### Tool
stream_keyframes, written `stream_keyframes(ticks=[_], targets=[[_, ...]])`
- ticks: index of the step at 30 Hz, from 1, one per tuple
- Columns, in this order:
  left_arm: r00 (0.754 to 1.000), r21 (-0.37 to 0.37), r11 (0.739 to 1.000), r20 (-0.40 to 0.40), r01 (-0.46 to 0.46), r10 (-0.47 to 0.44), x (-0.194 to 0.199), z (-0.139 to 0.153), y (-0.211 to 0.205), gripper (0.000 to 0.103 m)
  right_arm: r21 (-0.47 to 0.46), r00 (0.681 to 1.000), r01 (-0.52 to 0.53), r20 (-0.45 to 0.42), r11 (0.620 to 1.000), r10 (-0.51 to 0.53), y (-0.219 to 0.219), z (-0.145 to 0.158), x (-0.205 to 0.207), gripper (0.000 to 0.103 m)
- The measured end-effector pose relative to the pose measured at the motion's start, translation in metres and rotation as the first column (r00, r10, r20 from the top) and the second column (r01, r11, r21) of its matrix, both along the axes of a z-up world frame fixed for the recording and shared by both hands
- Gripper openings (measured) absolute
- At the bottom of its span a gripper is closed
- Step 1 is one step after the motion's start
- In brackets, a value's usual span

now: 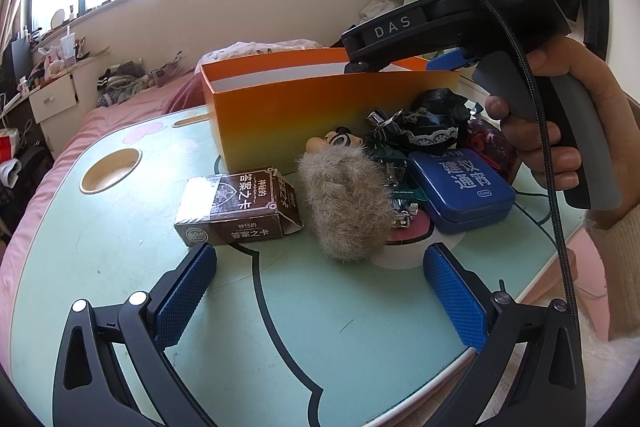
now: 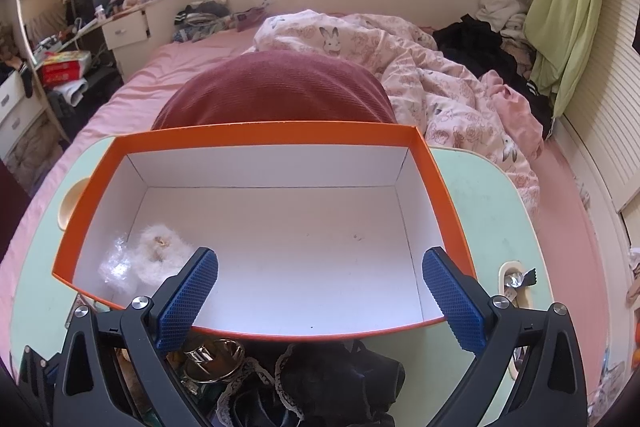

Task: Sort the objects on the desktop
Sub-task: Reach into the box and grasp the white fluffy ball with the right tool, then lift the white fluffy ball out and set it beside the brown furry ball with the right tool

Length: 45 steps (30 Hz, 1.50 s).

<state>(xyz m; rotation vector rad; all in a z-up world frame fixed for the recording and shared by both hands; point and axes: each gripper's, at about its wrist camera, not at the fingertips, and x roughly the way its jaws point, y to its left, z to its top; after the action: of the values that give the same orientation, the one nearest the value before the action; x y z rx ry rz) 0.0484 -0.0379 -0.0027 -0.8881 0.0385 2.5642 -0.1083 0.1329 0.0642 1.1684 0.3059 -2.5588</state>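
An orange box (image 1: 280, 107) stands on the mint green table (image 1: 120, 247). In front of it lie a brown card box (image 1: 240, 205), a furry grey toy (image 1: 346, 203), a blue tin (image 1: 460, 185), a black lace cloth (image 1: 436, 115) and metal clips (image 1: 382, 119). My left gripper (image 1: 320, 291) is open and empty, low over the table in front of the toy. My right gripper (image 2: 320, 291) is open and empty above the orange box (image 2: 440, 183), which holds a white fluffy item (image 2: 160, 251) and clear plastic (image 2: 114, 263). The right gripper's body shows in the left wrist view (image 1: 460, 15).
A round cup recess (image 1: 110, 171) sits at the table's left. A dark red pouch (image 1: 490, 143) lies behind the tin. A bed with a red cushion (image 2: 276, 87) and pink quilt (image 2: 440, 67) lies beyond the table. A slot with a metal item (image 2: 514, 277) is at the right.
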Motion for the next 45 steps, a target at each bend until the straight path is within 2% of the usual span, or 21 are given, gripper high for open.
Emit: stream_keyframes(ticks=[5,8,9,11,13,15,21,22,23,24,28,31,33,36,39,44,45], targets=[[1.0,0.0,1.0,0.0,0.003,-0.003,0.0,0.0,0.0,0.103,-0.049,0.999,-0.036,0.006,0.998,0.036,0.0,0.009,0.002,0.102],[1.0,0.001,1.0,0.0,0.004,-0.004,0.0,-0.001,0.0,0.103,-0.111,0.993,-0.112,0.037,0.988,0.116,-0.01,0.024,0.002,0.102],[1.0,0.001,1.0,0.0,0.004,-0.004,0.0,-0.001,0.0,0.103,-0.132,0.988,-0.136,0.06,0.982,0.145,-0.013,0.026,-0.001,0.1],[1.0,0.001,1.0,0.0,0.005,-0.005,-0.001,0.0,0.0,0.103,-0.188,0.963,-0.188,0.16,0.964,0.219,-0.026,0.026,-0.012,0.086],[1.0,0.001,1.0,0.0,0.006,-0.006,0.0,-0.001,0.0,0.103,-0.224,0.923,-0.204,0.282,0.953,0.264,-0.04,0.017,-0.026,0.058],[1.0,0.002,1.0,0.0,0.008,-0.008,-0.001,-0.001,0.001,0.103,-0.21,0.894,-0.204,0.358,0.956,0.269,-0.053,0.006,-0.037,0.048],[1.0,0.004,1.0,-0.002,0.01,-0.01,0.001,-0.001,0.003,0.103,-0.133,0.858,-0.197,0.456,0.971,0.236,-0.076,-0.029,-0.051,0.049],[1.0,0.003,1.0,-0.002,0.011,-0.011,0.0,-0.001,0.003,0.103,-0.137,0.858,-0.202,0.452,0.97,0.243,-0.078,-0.033,-0.052,0.044],[1.0,0.005,1.0,-0.002,0.012,-0.012,0.0,-0.001,0.003,0.103,-0.101,0.874,-0.206,0.428,0.973,0.229,-0.079,-0.032,-0.051,0.037],[1.0,0.005,1.0,-0.002,0.012,-0.012,0.001,-0.001,0.003,0.103,-0.064,0.89,-0.203,0.405,0.977,0.211,-0.08,-0.031,-0.049,0.024],[1.0,0.005,1.0,-0.002,0.014,-0.014,0.001,0.0,0.003,0.103,-0.089,0.9,-0.182,0.387,0.979,0.203,-0.068,-0.03,-0.05,0.023],[1.0,0.006,1.0,-0.001,0.015,-0.015,0.001,-0.001,0.003,0.103,-0.195,0.915,-0.151,0.345,0.969,0.211,-0.046,-0.013,-0.051,0.023],[1.0,0.007,1.0,-0.001,0.016,-0.016,0.001,0.0,0.004,0.103,-0.255,0.932,-0.139,0.293,0.957,0.213,-0.034,0.006,-0.045,0.023],[1.0,0.006,1.0,-0.001,0.018,-0.018,0.002,0.0,0.004,0.103,-0.299,0.955,-0.175,0.182,0.938,0.236,-0.012,0.037,-0.014,0.023],[1.0,0.007,1.0,-0.001,0.017,-0.017,0.002,0.0,0.003,0.103,-0.324,0.944,-0.239,0.142,0.915,0.297,0.005,0.047,0.019,0.023],[1.0,0.006,1.0,-0.002,0.018,-0.018,0.002,-0.001,0.003,0.103,-0.354,0.894,-0.313,0.202,0.881,0.399,0.001,0.028,0.044,0.026],[1.0,0.007,1.0,-0.002,0.018,-0.018,0.002,-0.001,0.003,0.103,-0.362,0.889,-0.326,0.198,0.873,0.414,-0.002,0.027,0.045,0.032]])
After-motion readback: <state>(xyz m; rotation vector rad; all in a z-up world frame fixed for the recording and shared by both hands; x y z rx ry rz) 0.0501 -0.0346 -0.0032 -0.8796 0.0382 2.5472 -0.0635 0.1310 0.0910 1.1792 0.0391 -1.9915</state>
